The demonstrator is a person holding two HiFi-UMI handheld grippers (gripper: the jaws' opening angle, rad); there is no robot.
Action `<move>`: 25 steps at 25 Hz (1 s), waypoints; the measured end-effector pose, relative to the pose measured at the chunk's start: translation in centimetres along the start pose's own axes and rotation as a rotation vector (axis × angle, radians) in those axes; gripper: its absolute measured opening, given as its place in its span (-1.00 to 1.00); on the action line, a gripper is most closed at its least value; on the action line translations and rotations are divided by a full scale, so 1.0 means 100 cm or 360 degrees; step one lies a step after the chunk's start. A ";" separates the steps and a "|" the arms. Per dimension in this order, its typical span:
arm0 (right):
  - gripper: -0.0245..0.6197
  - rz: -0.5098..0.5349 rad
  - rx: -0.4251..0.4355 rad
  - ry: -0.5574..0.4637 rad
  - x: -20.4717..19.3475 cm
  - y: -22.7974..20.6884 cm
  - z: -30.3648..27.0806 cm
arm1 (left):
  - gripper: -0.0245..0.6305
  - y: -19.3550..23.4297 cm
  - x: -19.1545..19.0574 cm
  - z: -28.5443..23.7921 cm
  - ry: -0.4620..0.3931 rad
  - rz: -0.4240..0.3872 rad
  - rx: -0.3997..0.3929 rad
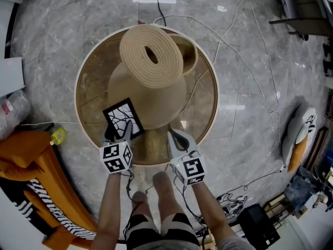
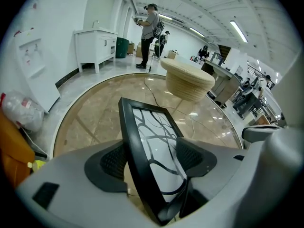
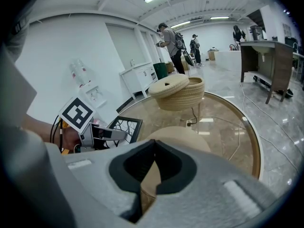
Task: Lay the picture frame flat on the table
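Left gripper (image 1: 119, 133): its jaws are spread wide with the frame standing between them. The pads (image 2: 111, 161) do not look pressed onto it, so I read this as a loose bracket, not a clamp.
Picture frame (image 1: 123, 117): it has a black moulding and a white face with dark branching lines. It sits on the near left part of the table, right at the left gripper's tips. In the left gripper view it (image 2: 152, 132) leans back at a slant, and I cannot tell whether it is fully down.
Frame, handling: it is probably light and stiff. The glazed front would be slick and breakable (glass meeting a glass top, so lower it softly).
Frame, hold: take it by the black side rails near a lower corner, keeping the pads off the face.
Table (image 1: 77, 95): round glass top with a pale rim.
Woven basket (image 1: 152, 55): it stands mid-table with its lid on, beyond the frame and apart from it.
Right gripper (image 1: 176, 138): its jaws are closed together on nothing (image 3: 153, 158). It hovers at the near edge, to the right of the frame and not touching it.
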State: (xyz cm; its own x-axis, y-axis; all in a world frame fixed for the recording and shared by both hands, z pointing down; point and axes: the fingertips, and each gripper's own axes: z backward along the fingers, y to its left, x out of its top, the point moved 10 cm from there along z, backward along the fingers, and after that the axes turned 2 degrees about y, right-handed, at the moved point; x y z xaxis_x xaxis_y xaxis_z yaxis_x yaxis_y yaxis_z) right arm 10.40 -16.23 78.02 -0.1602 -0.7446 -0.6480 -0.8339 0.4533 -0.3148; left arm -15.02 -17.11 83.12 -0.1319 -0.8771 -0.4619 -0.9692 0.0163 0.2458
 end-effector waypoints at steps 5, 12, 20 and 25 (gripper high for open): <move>-0.93 0.0006 0.0007 0.0004 0.001 0.009 0.002 | 0.11 0.006 -0.002 0.000 0.0019 0.0021 0.0029; -0.93 0.0010 0.0005 0.0006 -0.004 0.011 0.002 | 0.16 0.009 -0.006 -0.004 0.0041 -0.0052 0.0122; -0.93 0.0017 -0.0016 0.0004 -0.008 0.008 0.009 | 0.16 0.010 -0.009 -0.002 0.0010 -0.0038 0.0120; -0.93 0.0024 -0.0020 -0.0027 -0.006 0.013 0.016 | 0.16 0.009 -0.008 0.005 0.0006 -0.0087 0.0140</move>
State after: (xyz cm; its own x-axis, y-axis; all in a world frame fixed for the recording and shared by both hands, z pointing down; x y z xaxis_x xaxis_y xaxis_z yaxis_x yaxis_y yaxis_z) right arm 10.25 -14.47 76.90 -0.1637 -0.7292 -0.6645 -0.8382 0.4580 -0.2960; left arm -15.92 -16.16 83.27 -0.0778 -0.8795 -0.4694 -0.9895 0.0104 0.1444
